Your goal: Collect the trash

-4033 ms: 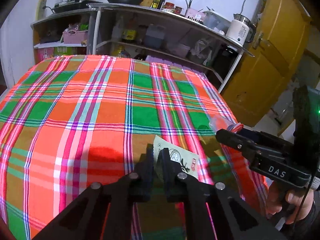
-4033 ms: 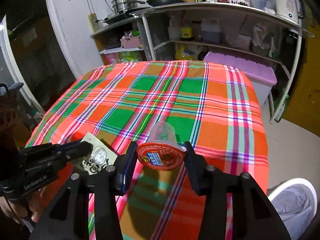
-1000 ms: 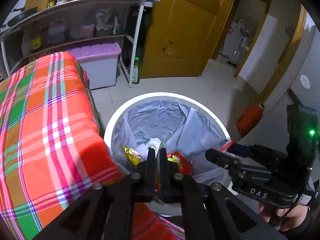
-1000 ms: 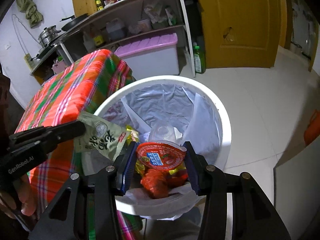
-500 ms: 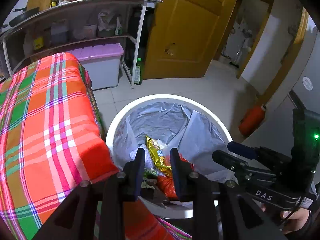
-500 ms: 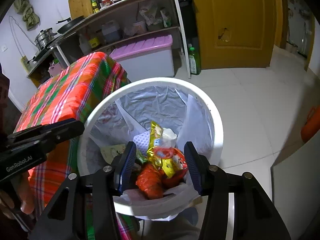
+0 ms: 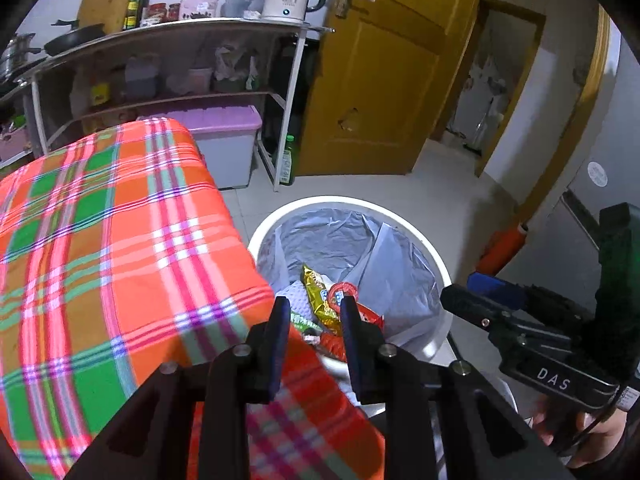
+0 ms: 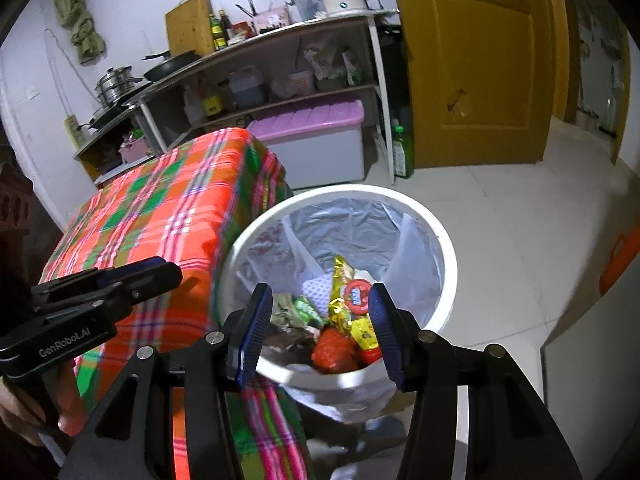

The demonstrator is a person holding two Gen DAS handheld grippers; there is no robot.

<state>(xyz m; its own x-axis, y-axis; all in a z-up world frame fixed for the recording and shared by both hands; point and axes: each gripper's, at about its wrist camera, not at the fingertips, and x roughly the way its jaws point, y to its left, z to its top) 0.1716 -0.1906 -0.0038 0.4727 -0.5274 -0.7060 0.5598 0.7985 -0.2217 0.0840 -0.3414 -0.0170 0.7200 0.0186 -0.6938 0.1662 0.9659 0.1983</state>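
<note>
Our left gripper (image 7: 312, 322) holds its fingers apart with nothing between them, and our right gripper (image 8: 320, 314) stands wider, equally empty. We hang both above the white bin (image 8: 448, 248) beside the plaid-covered table (image 7: 100, 248), since that is where collected rubbish belongs. The red-lidded cup (image 8: 358, 291) now lies on the heap of wrappers (image 8: 340, 276) in the liner, and a pale green packet (image 8: 282, 306) rests near the bin's left wall. A second ago we were pinching that packet in the left and clamping the cup in the right; both have dropped, and the bin sits lower in our views.
</note>
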